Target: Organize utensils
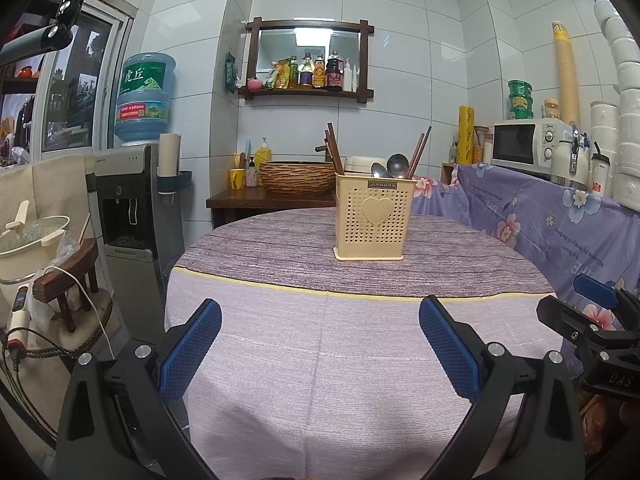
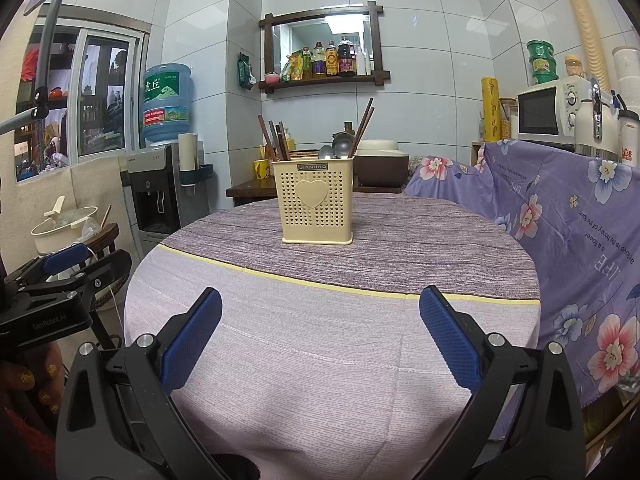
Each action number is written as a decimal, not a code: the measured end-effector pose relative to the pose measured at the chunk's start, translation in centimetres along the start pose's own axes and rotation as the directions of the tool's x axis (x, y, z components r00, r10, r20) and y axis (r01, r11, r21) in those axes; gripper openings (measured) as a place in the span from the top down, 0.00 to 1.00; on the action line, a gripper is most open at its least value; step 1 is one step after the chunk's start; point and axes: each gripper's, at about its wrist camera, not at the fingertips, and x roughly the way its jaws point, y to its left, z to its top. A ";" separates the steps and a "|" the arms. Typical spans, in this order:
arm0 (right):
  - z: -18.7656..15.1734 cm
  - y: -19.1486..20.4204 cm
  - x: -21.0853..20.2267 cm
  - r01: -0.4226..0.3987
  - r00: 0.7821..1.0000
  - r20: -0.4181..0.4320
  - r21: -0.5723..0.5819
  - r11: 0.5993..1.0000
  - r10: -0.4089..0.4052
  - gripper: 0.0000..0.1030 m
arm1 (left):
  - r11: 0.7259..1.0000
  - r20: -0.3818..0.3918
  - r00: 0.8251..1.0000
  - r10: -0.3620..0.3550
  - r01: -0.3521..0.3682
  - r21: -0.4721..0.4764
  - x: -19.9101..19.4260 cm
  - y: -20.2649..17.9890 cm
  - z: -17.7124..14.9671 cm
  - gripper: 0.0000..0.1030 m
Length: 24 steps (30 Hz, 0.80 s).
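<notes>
Utensils, brown wooden chopsticks (image 2: 276,140) and steel spoons (image 2: 340,148), stand in perforated cream plastic holder (image 2: 318,208) mid-table; left gripper (image 1: 320,320) and right gripper (image 2: 320,316) hover wide, empty, apparently awaiting approach.

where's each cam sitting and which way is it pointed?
Left wrist: on the left gripper, low at the table's near edge, facing the utensil holder; own open fingers show, right gripper at right edge.
Right wrist: on the right gripper, same heading, holder slightly left of centre; left gripper at left edge.
Shared: holder, table, tiled wall, shelf, microwave.
</notes>
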 end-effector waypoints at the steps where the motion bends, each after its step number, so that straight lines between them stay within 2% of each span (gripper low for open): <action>1: 0.1 -0.1 0.1 0.000 1.000 0.000 0.000 1.000 0.000 0.05 | 1.000 0.000 1.000 -0.001 0.001 -0.001 0.0 0.0 0.0 0.05; 24: -0.1 0.2 0.0 -0.002 1.000 -0.002 0.001 1.000 0.002 0.05 | 1.000 -0.009 1.000 -0.010 0.010 -0.001 0.1 0.1 -0.1 0.05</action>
